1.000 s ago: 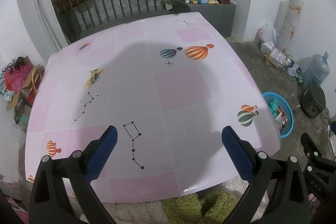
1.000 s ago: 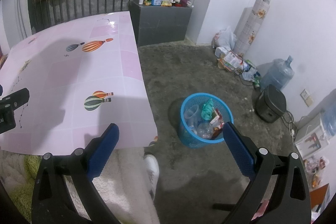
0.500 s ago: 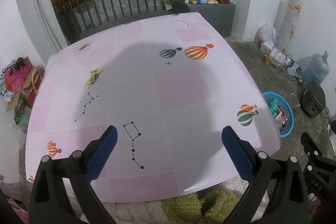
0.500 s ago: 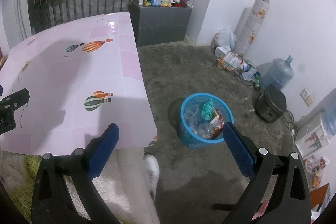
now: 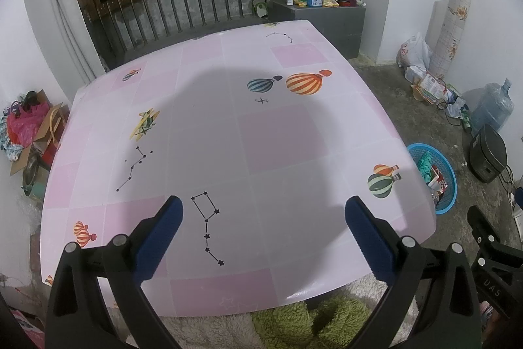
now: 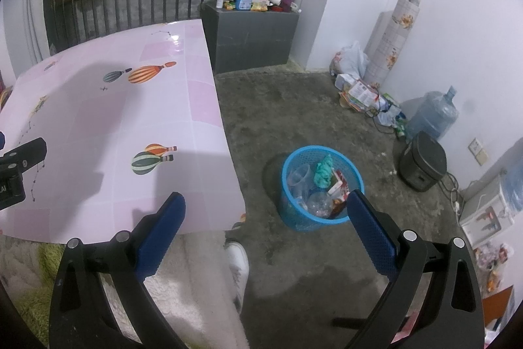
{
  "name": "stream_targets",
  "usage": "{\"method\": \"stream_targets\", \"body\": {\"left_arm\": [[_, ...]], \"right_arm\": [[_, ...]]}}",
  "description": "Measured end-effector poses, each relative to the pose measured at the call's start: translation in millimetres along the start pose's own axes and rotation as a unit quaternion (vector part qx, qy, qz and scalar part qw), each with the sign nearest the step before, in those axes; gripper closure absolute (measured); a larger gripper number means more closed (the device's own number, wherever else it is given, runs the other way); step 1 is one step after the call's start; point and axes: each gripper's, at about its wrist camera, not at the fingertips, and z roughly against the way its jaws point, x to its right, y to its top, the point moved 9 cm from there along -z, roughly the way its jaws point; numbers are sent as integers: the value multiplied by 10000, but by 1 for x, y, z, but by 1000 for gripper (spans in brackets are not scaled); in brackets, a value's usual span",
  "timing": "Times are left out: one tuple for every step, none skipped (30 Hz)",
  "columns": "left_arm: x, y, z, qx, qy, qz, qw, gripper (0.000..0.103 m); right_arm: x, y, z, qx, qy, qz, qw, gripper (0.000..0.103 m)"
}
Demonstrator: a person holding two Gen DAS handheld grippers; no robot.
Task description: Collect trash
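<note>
1. Nothing has moved since the earlier frames: both views match them, grippers and basket in the same places.
2. Left gripper (image 5: 263, 208) hangs over the near edge of the pink table (image 5: 209, 133); jaws spread wide, nothing between the blue pads (image 5: 160, 237).
3. Right gripper (image 6: 264, 201) is held off the table's right corner, above the concrete floor (image 6: 294, 107); jaws likewise spread wide, empty.
4. Blue basket (image 6: 294, 218) stands on the floor just beside the table's right edge, between the right gripper's fingers in its own view. In the left view it shows partly behind the table's corner (image 5: 447, 182).
5. Trash is in the basket: a clear plastic cup (image 6: 299, 177), a teal crumpled piece (image 6: 323, 174), a red-and-white wrapper (image 6: 338, 185), a clear bottle (image 6: 318, 203).
6. Tabletop carries only its printed balloons and constellations.
7. A white shoe (image 6: 237, 264) and pale fleecy clothing show below the table edge.
8. Grey cabinet (image 6: 251, 35) with bottles on top stands past the table's far corner; water jug (image 6: 431, 113) and a dark appliance (image 6: 423, 161) sit by the right wall.
</note>
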Motion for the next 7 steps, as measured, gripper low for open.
{"method": "stream_targets", "body": {"left_arm": [[0, 1, 0, 3, 1, 0, 10000, 6], [0, 3, -1, -2, -4, -14, 10000, 6], [1, 2, -1, -7, -5, -20, 10000, 6], [1, 3, -1, -10, -10, -30, 10000, 6], [0, 3, -1, -16, -13, -37, 10000, 6], [0, 2, -1, -20, -14, -39, 10000, 6], [0, 4, -1, -22, -19, -46, 10000, 6]], "right_arm": [[0, 0, 0, -2, -2, -2, 10000, 8], [0, 0, 0, 0, -2, -1, 10000, 8], [0, 0, 0, -4, -5, -5, 10000, 8], [0, 0, 0, -6, -4, -7, 10000, 8], [0, 0, 0, -4, -5, -10, 10000, 8], [0, 0, 0, -3, -5, -14, 10000, 8], [0, 0, 0, -2, 0, -11, 10000, 8]]}}
